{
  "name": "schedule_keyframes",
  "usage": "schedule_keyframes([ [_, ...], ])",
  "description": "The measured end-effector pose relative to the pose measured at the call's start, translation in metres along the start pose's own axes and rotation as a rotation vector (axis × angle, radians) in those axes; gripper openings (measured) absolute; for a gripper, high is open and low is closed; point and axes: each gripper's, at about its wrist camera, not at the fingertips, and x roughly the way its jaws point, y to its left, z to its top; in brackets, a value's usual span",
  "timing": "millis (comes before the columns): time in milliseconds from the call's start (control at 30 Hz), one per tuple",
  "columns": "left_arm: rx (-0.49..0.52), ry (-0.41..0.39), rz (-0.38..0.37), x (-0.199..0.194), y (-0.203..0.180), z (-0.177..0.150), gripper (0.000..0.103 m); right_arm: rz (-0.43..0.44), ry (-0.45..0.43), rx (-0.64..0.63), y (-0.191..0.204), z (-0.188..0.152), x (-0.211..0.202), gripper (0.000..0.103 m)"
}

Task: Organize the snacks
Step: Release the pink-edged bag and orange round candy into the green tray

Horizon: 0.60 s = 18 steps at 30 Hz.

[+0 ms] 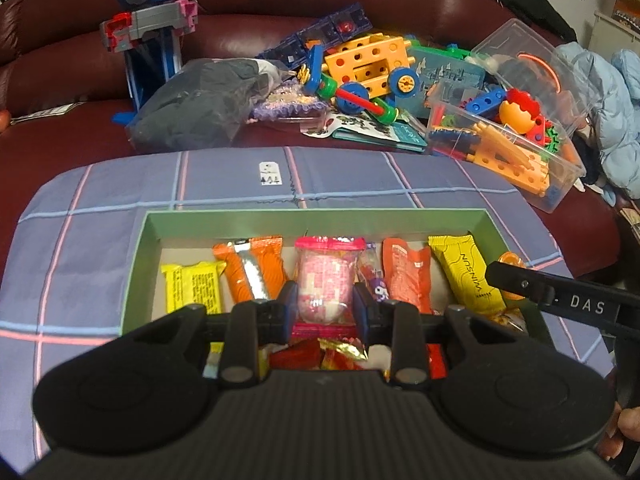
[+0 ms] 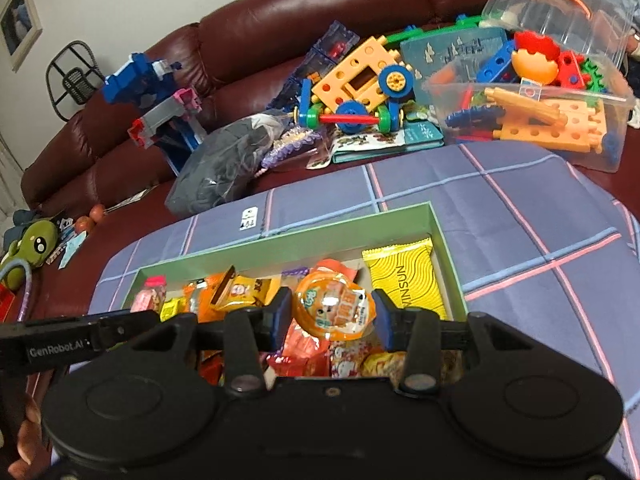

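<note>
A green box (image 1: 320, 218) on a checked cloth holds a row of snacks: a small yellow pack (image 1: 192, 288), an orange bar (image 1: 252, 272), an orange pouch (image 1: 406, 276) and a yellow bar (image 1: 466, 272). My left gripper (image 1: 325, 304) is shut on a pink-capped clear candy pack (image 1: 326, 276), held over the box. My right gripper (image 2: 332, 314) is shut on an orange jelly cup (image 2: 334, 306), held over the box (image 2: 436, 226) beside the yellow bar (image 2: 404, 280). Loose red and yellow wrappers (image 2: 340, 360) lie under both grippers.
The purple checked cloth (image 1: 100, 240) covers a dark red sofa (image 1: 280, 4). Behind the box lie a dark plastic bag (image 1: 200, 104), toy building parts (image 1: 368, 68) and a clear tub of toys (image 1: 508, 136). A green plush toy (image 2: 28, 248) lies far left.
</note>
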Motion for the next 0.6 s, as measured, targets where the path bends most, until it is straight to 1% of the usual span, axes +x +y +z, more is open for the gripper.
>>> schedule_keyframes([
  [100, 0.002, 0.009, 0.015, 0.011, -0.003, 0.003, 0.03, -0.003, 0.011, 0.005, -0.003, 0.004, 0.012, 0.042],
  [167, -0.001, 0.01, 0.039, 0.016, -0.004, 0.003, 0.043, -0.001, 0.013, 0.005, -0.004, 0.006, 0.017, 0.045],
  [200, -0.005, 0.01, 0.05, 0.018, -0.004, 0.002, 0.059, -0.002, 0.014, 0.007, -0.005, 0.007, 0.019, 0.045],
  [233, -0.007, 0.003, 0.059, 0.018, -0.004, 0.0, 0.072, -0.001, 0.015, 0.011, -0.006, 0.007, 0.02, 0.053],
  [267, -0.008, -0.003, 0.069, 0.018, -0.004, -0.002, 0.076, 0.001, 0.014, 0.018, -0.007, 0.007, 0.021, 0.068],
  [300, -0.008, -0.005, 0.077, 0.017, -0.005, -0.004, 0.085, -0.002, 0.007, 0.025, -0.008, 0.007, 0.02, 0.085],
  [333, -0.01, -0.005, 0.084, 0.015, -0.004, -0.006, 0.094, -0.009, -0.002, 0.03, -0.008, 0.007, 0.019, 0.092],
  [367, -0.013, -0.006, 0.093, 0.014, -0.004, -0.008, 0.097, -0.009, -0.015, 0.035, -0.008, 0.006, 0.016, 0.101],
  [400, -0.015, -0.009, 0.1, 0.011, -0.004, -0.01, 0.101, -0.007, -0.025, 0.038, -0.008, 0.005, 0.013, 0.103],
  [467, -0.017, -0.009, 0.111, 0.006, -0.004, -0.014, 0.103, -0.011, -0.03, 0.048, -0.008, 0.004, 0.008, 0.103],
  [600, -0.028, 0.004, 0.11, -0.006, -0.003, -0.024, 0.103, -0.006, -0.015, 0.102, -0.011, -0.005, -0.003, 0.103],
])
